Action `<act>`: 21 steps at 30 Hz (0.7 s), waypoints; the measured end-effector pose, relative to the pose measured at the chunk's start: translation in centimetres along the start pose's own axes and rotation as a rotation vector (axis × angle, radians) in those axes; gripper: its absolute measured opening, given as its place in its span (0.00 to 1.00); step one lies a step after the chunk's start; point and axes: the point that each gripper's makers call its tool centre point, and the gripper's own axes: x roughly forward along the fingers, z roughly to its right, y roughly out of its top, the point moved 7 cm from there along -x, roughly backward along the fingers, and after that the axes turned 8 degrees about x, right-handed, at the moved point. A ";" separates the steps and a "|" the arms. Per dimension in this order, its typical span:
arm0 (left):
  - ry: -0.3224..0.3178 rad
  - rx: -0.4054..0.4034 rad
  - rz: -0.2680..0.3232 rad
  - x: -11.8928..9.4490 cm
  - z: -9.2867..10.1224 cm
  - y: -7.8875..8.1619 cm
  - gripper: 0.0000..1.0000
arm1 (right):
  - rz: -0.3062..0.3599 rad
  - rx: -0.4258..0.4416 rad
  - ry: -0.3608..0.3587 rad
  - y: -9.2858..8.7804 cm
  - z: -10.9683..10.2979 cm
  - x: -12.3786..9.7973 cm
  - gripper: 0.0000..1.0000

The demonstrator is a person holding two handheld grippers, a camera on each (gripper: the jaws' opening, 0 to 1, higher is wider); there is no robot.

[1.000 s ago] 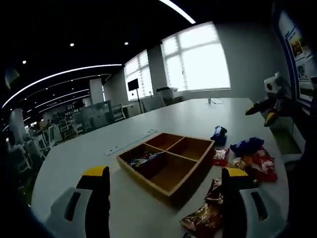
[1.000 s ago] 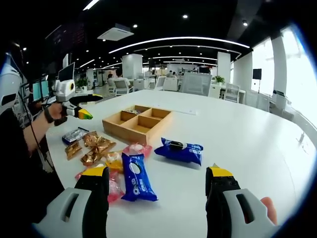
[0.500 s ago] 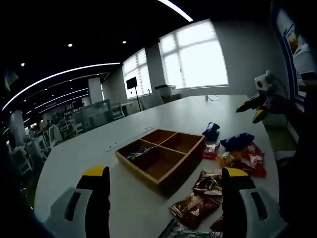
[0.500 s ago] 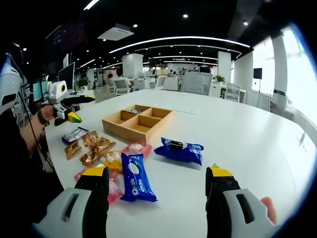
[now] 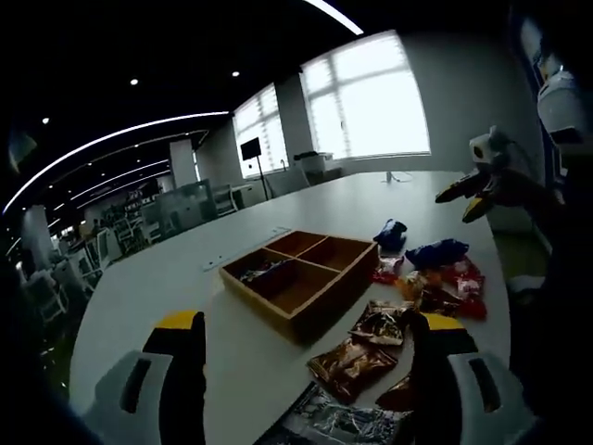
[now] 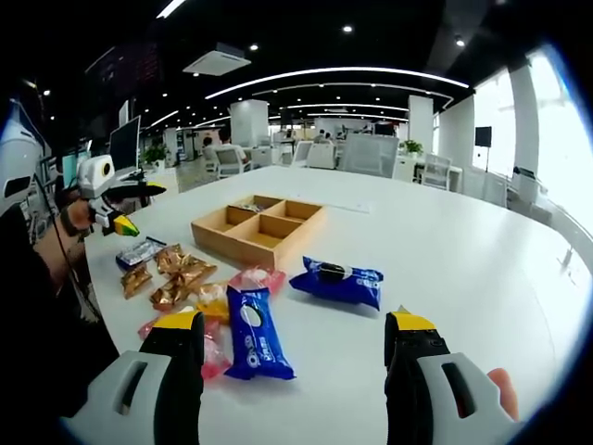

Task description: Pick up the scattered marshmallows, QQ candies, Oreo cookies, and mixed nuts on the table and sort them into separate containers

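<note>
A wooden four-compartment tray (image 5: 306,295) (image 6: 278,237) stands on the white table, with a few wrapped sweets (image 5: 258,270) in one compartment. Beside it lie brown nut packets (image 5: 356,362) (image 6: 176,274), two blue Oreo packs (image 6: 248,342) (image 6: 337,282), red and pink candy packets (image 5: 460,281) (image 6: 257,278) and a silver packet (image 5: 334,423) (image 6: 139,252). My left gripper (image 5: 306,371) (image 6: 137,207) hovers open and empty before the nut packets. My right gripper (image 6: 295,362) (image 5: 460,199) is open and empty, above the table just short of the Oreo packs.
The white table (image 6: 445,250) runs wide and bare beyond the tray. The table edge (image 6: 102,297) is close to the packets, with a person's arm (image 6: 56,250) beside it. Office desks and chairs (image 6: 366,153) stand far behind.
The left gripper has drawn back and sideways along the table edge, so the nut packets and the silver packet now lie close under its jaws. The right gripper has held still.
</note>
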 end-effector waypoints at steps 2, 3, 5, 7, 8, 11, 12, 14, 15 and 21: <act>-0.001 -0.003 -0.002 -0.4 0.2 -0.1 0.97 | -0.004 -0.003 0.001 0.0 -0.1 0.0 0.75; 0.000 -0.003 -0.005 -0.6 0.3 -0.2 0.97 | -0.004 -0.004 0.001 0.0 -0.1 0.0 0.75; 0.002 0.004 -0.004 -1.0 0.3 -0.3 0.97 | -0.007 -0.003 -0.001 0.0 -0.1 0.1 0.75; 0.009 0.002 -0.002 -1.3 0.1 -0.3 0.97 | -0.008 -0.004 -0.004 0.0 -0.1 0.1 0.75; 0.009 0.001 -0.002 -1.5 0.1 -0.3 0.97 | -0.008 -0.005 -0.003 0.0 -0.2 0.1 0.75; 0.001 0.008 -0.007 -1.8 0.2 -0.3 0.97 | -0.007 -0.008 -0.002 0.0 -0.3 0.0 0.75; -0.001 0.011 -0.008 -1.9 0.3 -0.3 0.97 | -0.007 -0.008 -0.002 0.0 -0.3 0.0 0.75; -0.005 0.016 -0.009 -2.1 0.4 -0.1 0.97 | -0.009 -0.008 -0.006 0.0 -0.3 0.0 0.75; -0.007 0.023 -0.011 -2.3 0.5 -0.1 0.97 | -0.009 -0.008 -0.007 0.0 -0.3 0.0 0.75; -0.009 0.034 -0.017 -3.1 0.9 0.0 0.97 | -0.007 -0.015 -0.006 0.2 -0.5 -0.1 0.75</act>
